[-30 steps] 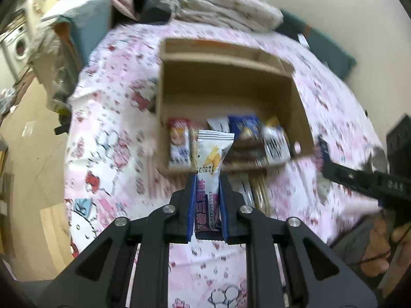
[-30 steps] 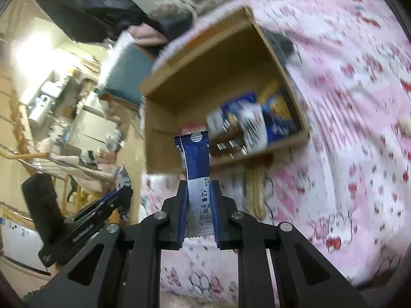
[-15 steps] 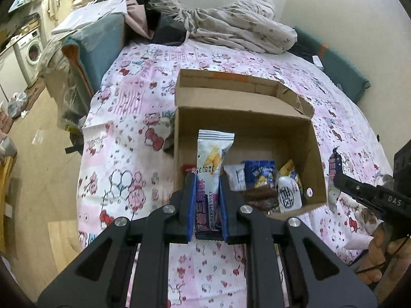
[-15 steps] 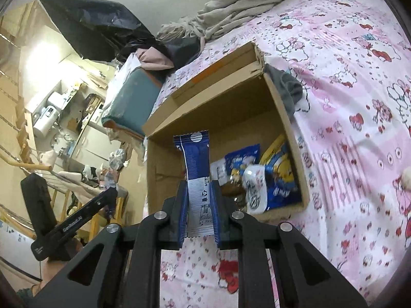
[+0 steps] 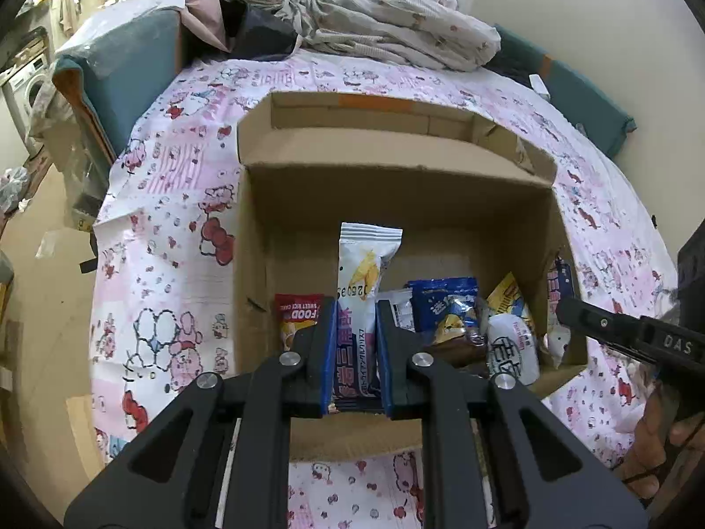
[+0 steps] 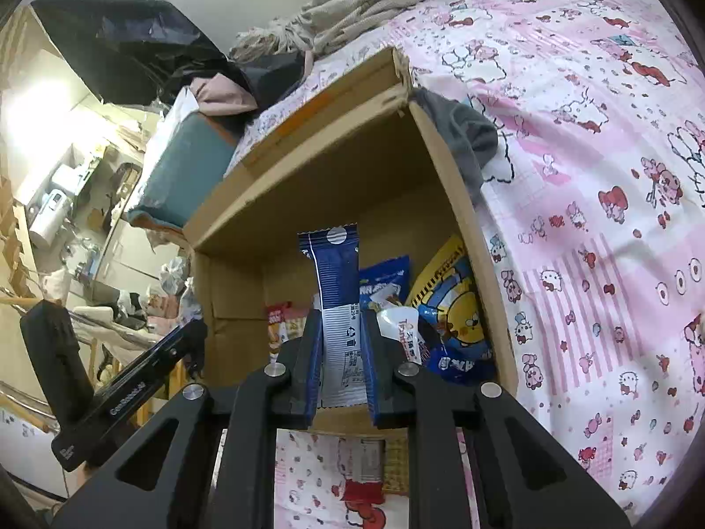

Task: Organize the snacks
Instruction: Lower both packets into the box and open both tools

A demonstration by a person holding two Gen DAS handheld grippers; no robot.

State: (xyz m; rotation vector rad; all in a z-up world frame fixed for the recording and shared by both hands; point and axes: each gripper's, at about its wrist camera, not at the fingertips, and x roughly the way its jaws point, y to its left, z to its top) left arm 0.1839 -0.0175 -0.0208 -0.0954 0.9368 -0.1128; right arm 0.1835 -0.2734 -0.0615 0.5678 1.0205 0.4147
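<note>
Bed: a bed covered by a pink cartoon-print sheet [image 5: 167, 203] carries everything; a crumpled floral blanket [image 5: 396, 31] is heaped at its far end.
Box: an open cardboard box [image 5: 396, 167] sits on the sheet, its flaps folded outward, with bare floor showing across its far half.
Box contents: several snack packets lie along the near wall, among them a red packet marked FOOD [image 5: 299, 313] at the left, a blue bag [image 5: 445, 308] in the middle, a yellow and blue bag with a cartoon face [image 6: 458, 308] at the right, and a white packet [image 5: 513, 348] whose print I cannot read surely.
Left hand-held gripper [image 5: 356, 352]: closed narrowly on a white snack bar wrapper with a yellow picture [image 5: 363, 282], held upright over the near part of the box.
Right hand-held gripper [image 6: 341, 361]: clamped on a dark blue and white snack bar wrapper [image 6: 337, 291], upright, also above the box's near edge.
Grey cloth [image 6: 467, 132]: tucked against the box's right outer wall.
</note>
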